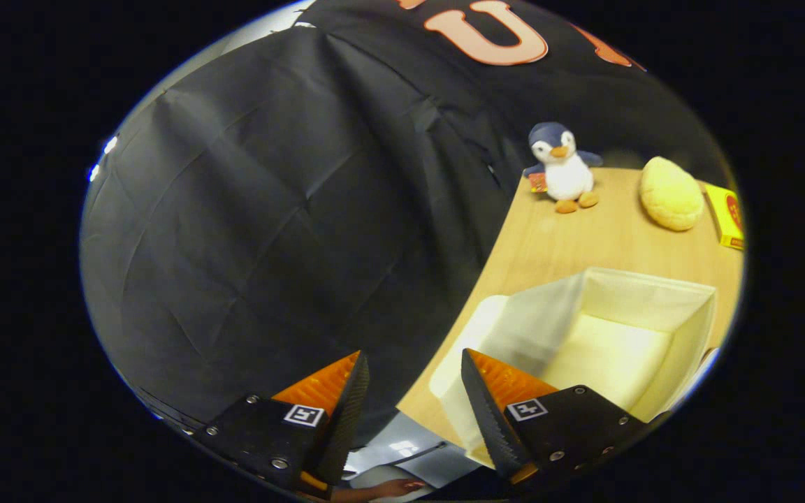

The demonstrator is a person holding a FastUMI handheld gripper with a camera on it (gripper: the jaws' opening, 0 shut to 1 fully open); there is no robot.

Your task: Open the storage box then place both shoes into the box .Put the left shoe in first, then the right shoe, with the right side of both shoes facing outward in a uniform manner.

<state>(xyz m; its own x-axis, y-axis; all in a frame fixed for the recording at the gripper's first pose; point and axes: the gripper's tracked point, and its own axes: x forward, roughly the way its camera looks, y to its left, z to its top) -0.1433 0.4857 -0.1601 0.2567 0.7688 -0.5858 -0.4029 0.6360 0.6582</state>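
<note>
Gripper [413, 391] held with fingers well apart, gripping nothing, out past the wooden table's [584, 241] edge. Open storage box [605, 342] just ahead of one finger; stuffed penguin [562, 168], yellow plush [669, 194] and yellow carton [726, 216] beyond.

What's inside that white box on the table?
The box is open and its pale floor looks bare, no shoe in it. Its near corner is hidden behind one finger of the open gripper, which holds nothing.

gripper view | rides gripper, tilted | faces booth wall [270, 209] | table [584, 244] edge near
</note>
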